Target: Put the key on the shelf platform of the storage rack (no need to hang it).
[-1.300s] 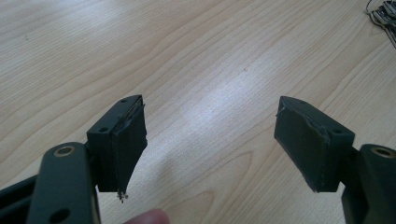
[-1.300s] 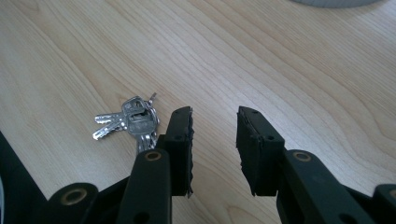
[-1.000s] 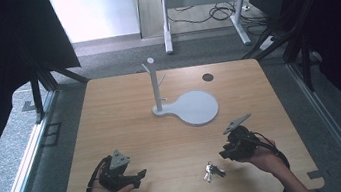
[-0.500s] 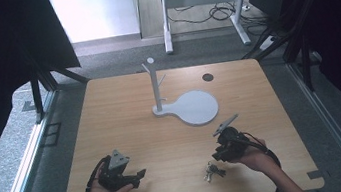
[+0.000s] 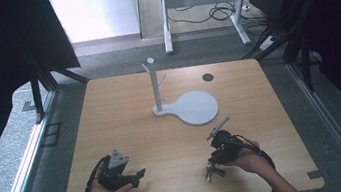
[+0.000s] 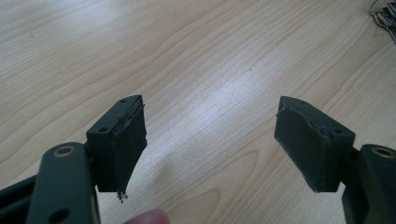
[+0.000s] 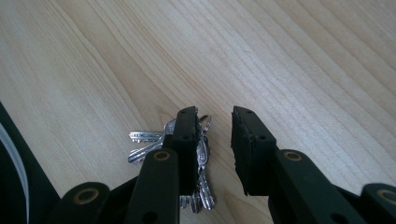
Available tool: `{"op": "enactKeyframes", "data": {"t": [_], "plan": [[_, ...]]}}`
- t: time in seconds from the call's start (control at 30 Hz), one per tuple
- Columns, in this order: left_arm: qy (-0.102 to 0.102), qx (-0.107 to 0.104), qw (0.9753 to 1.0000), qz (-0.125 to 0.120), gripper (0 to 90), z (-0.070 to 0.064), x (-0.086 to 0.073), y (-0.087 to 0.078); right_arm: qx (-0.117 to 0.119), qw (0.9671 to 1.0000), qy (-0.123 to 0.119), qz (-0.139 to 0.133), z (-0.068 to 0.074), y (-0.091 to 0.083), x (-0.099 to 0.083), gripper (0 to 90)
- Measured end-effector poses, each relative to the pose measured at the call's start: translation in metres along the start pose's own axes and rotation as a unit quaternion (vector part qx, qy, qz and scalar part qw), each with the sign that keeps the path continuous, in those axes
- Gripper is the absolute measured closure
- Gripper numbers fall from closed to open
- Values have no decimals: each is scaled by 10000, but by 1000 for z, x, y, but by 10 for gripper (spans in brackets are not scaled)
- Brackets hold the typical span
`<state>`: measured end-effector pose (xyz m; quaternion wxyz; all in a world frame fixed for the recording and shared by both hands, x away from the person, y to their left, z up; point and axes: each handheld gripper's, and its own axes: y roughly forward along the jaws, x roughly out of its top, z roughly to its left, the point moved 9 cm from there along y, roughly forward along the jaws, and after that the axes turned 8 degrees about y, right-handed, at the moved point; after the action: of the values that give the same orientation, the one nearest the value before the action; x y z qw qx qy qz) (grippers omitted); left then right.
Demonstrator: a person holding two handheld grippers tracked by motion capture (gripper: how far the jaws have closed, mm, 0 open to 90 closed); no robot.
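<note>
A bunch of silver keys (image 5: 213, 173) lies on the wooden table (image 5: 126, 117) near its front edge, right of centre. My right gripper (image 5: 215, 164) points down at the bunch from just behind it. In the right gripper view the jaws stand a little apart, so my right gripper (image 7: 215, 114) is open. The keys (image 7: 145, 142) fan out to the left of its left jaw, and the key ring reaches into the gap. At the front left, my left gripper (image 5: 140, 173) is held low by a hand. It is wide open (image 6: 210, 109) over bare wood.
A white stand has an upright post with pegs (image 5: 155, 85) and a round flat base (image 5: 196, 106); it sits at mid table, behind both grippers. A small dark disc (image 5: 207, 76) marks the far right of the table. The table's front edge is close to both hands.
My right gripper has moved left and toward the front edge, coming down at the keys. The left gripper has stayed put.
</note>
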<state>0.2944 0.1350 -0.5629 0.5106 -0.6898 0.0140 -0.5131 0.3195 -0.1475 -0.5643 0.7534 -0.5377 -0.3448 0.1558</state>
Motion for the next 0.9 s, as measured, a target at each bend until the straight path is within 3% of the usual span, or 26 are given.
{"op": "enactKeyframes", "data": {"t": [0.9], "plan": [[-33, 41, 10000, -69, 253, 3, 1, -6, 95, 9995, 141, 285, 6, 15, 1, 751]]}}
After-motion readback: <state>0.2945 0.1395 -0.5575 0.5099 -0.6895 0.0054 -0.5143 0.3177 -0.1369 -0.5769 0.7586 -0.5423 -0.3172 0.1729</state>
